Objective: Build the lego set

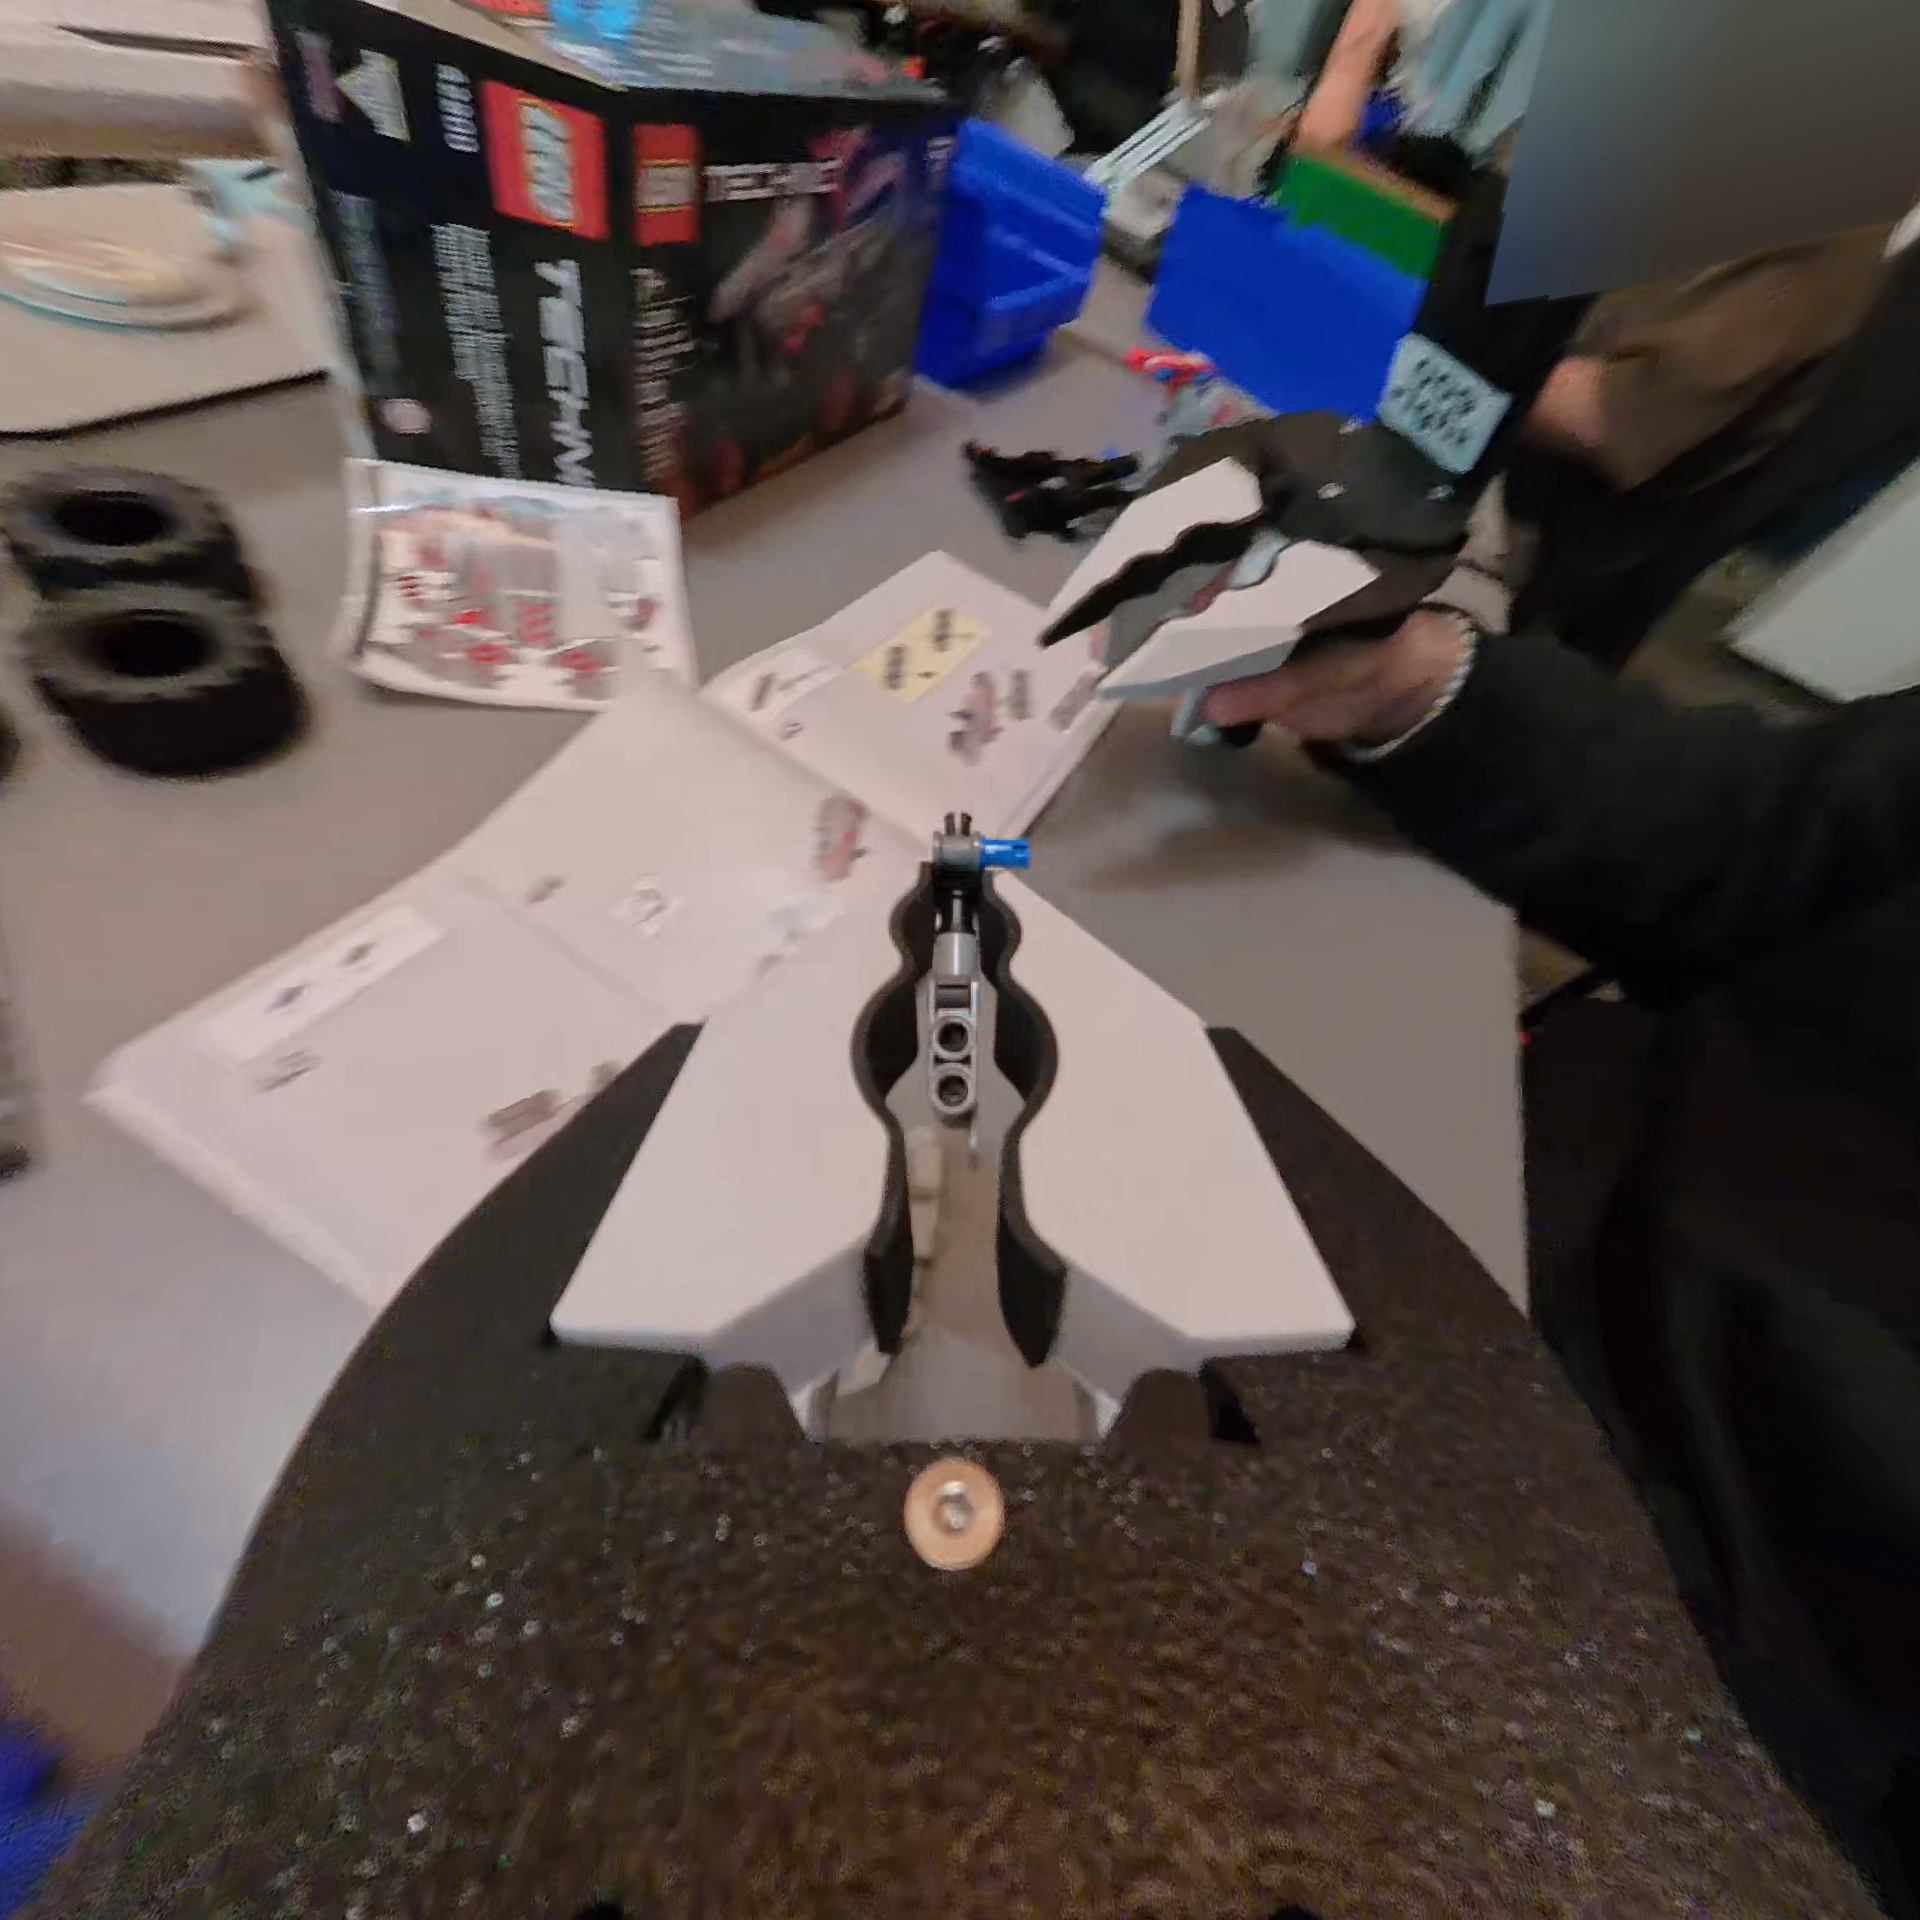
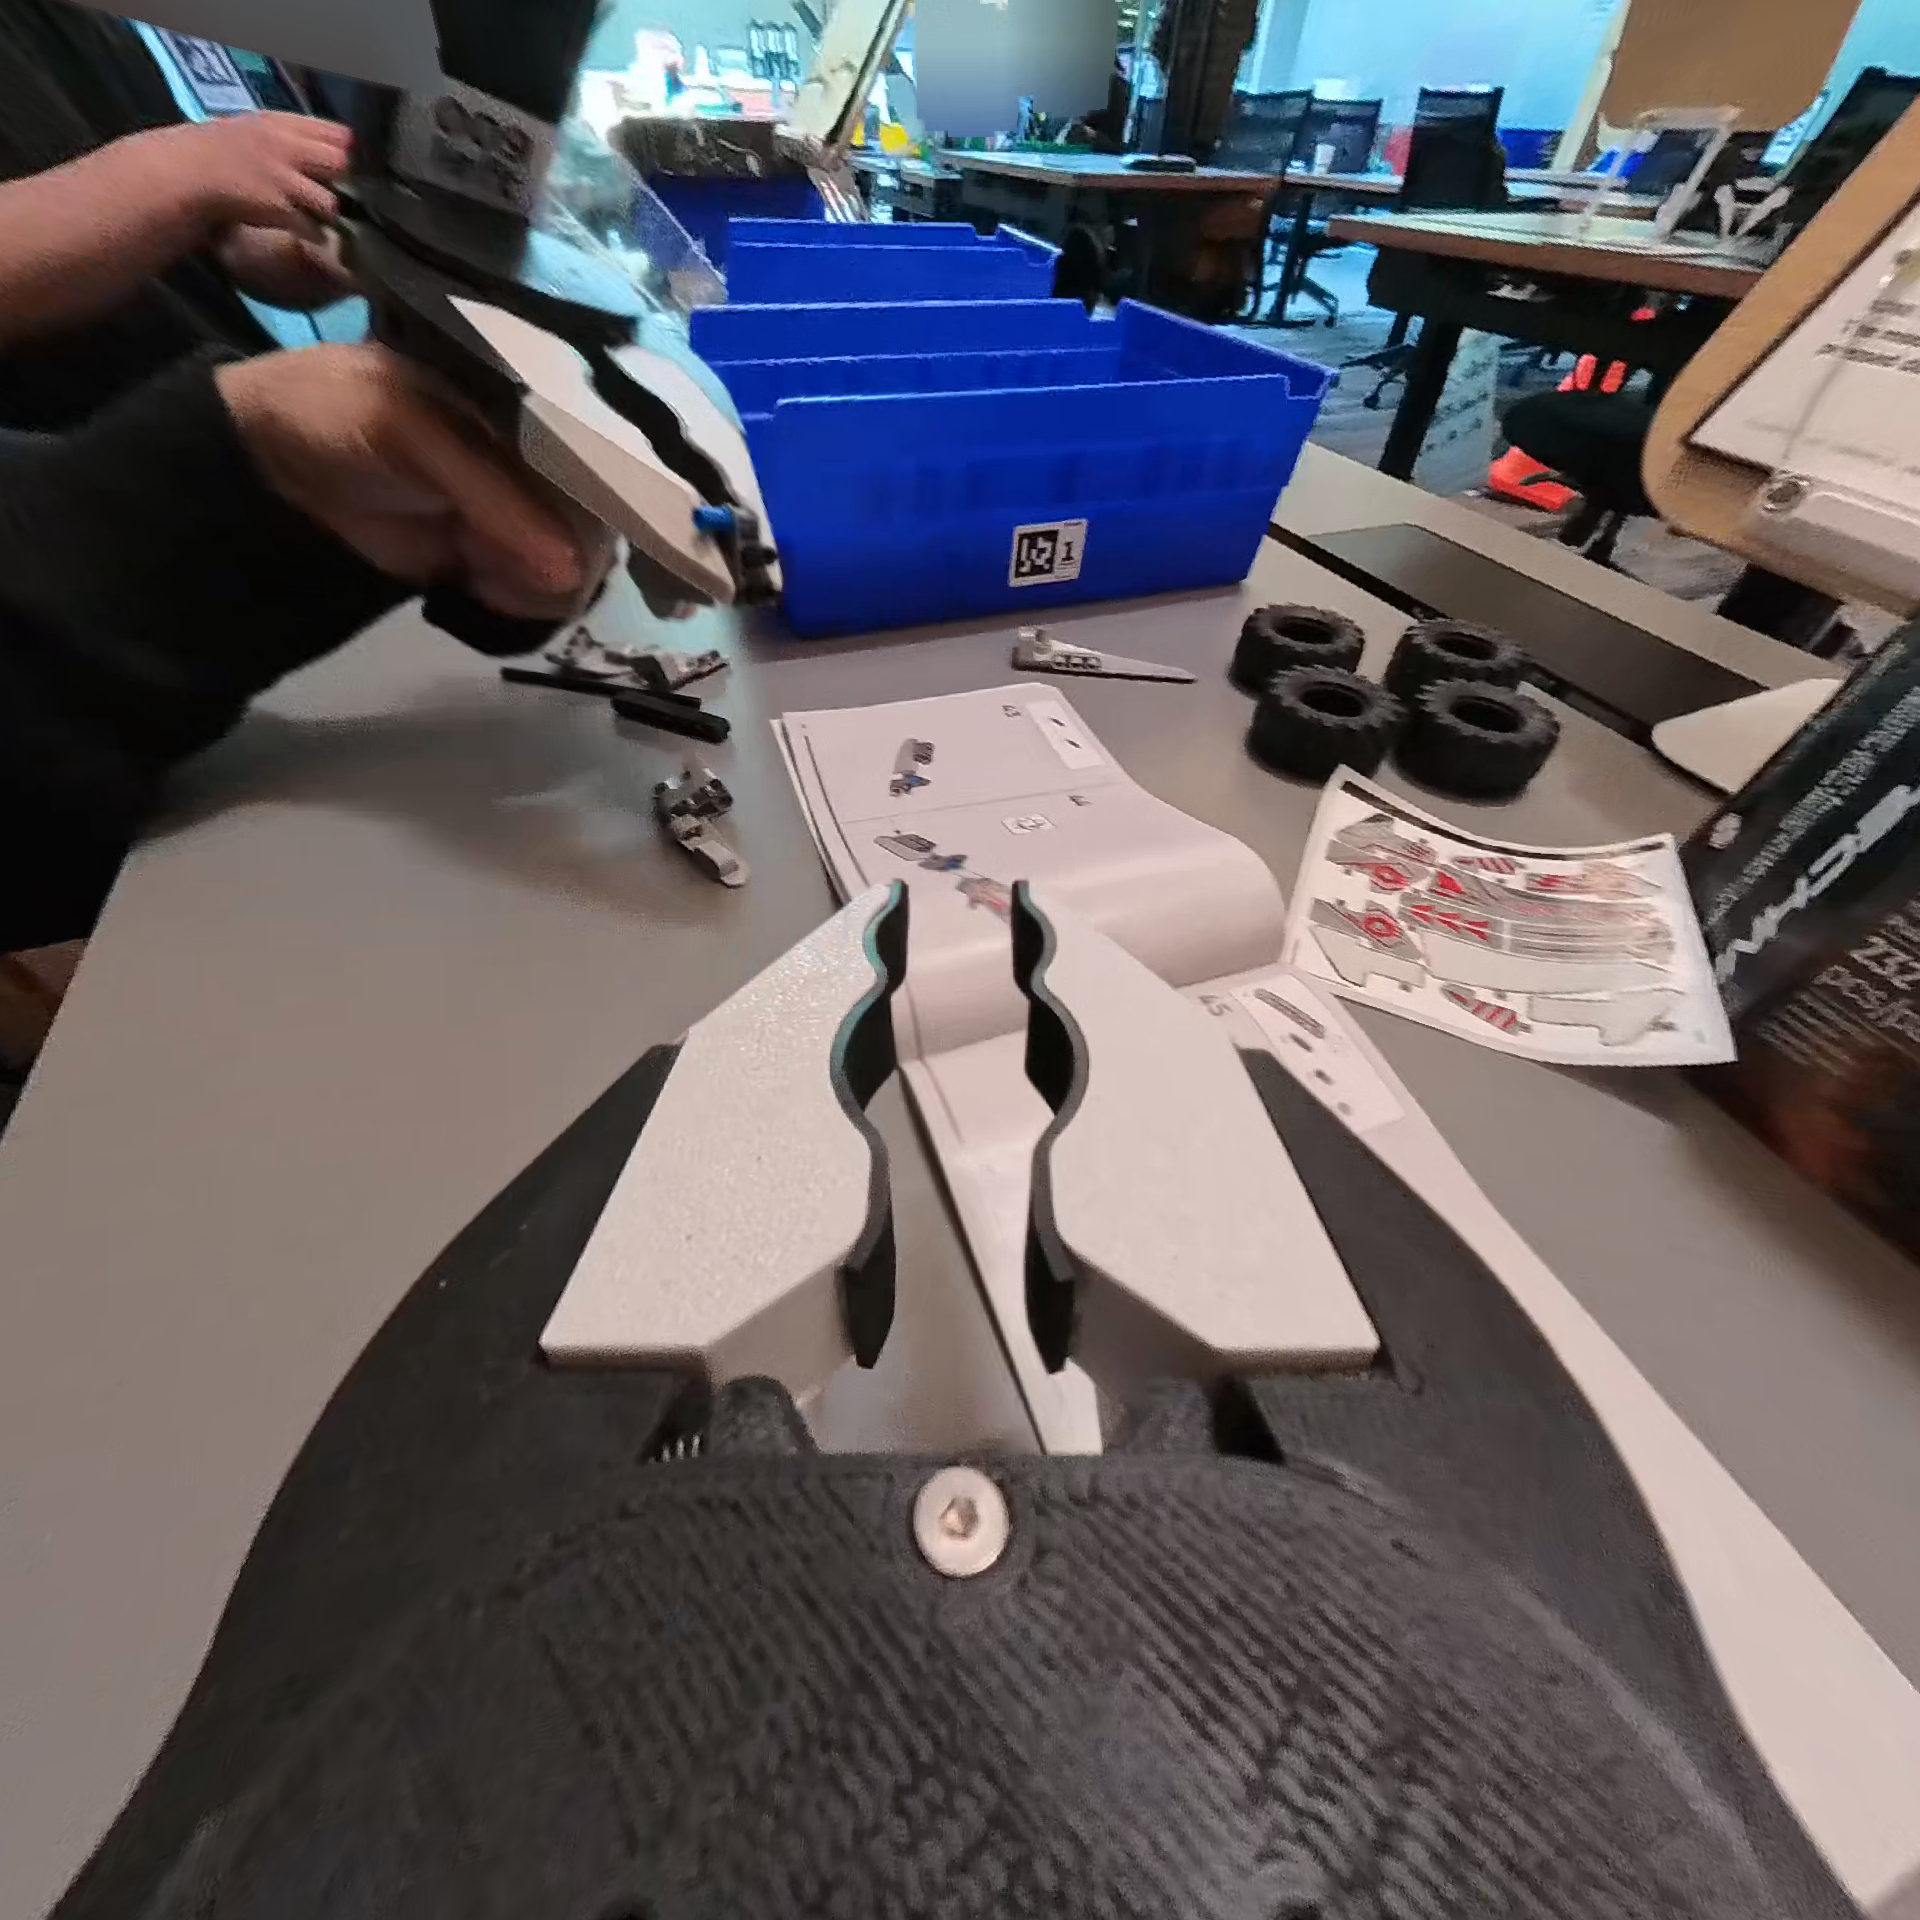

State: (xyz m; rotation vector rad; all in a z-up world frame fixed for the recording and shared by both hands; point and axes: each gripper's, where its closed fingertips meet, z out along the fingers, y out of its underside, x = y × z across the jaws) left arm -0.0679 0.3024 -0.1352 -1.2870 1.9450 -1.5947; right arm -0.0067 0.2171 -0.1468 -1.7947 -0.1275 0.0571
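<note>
One subassembly (image 1: 956,997) clamped in left gripper (image 1: 958,883); right gripper (image 2: 958,914) open, empty. Risk: blue pin (image 1: 1003,854) at tip may snag, twisting subassembly loose.

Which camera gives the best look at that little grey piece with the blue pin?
The left wrist view: the grey piece sits centred between the left gripper fingers, blue pin sharp. The right wrist view shows only a small, distant glimpse of it.

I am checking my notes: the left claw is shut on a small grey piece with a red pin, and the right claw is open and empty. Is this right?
One detail is wrong: the pin is blue, not red, as the left wrist view shows. The left claw is shut on the small grey piece, and the right claw is open and empty.
</note>
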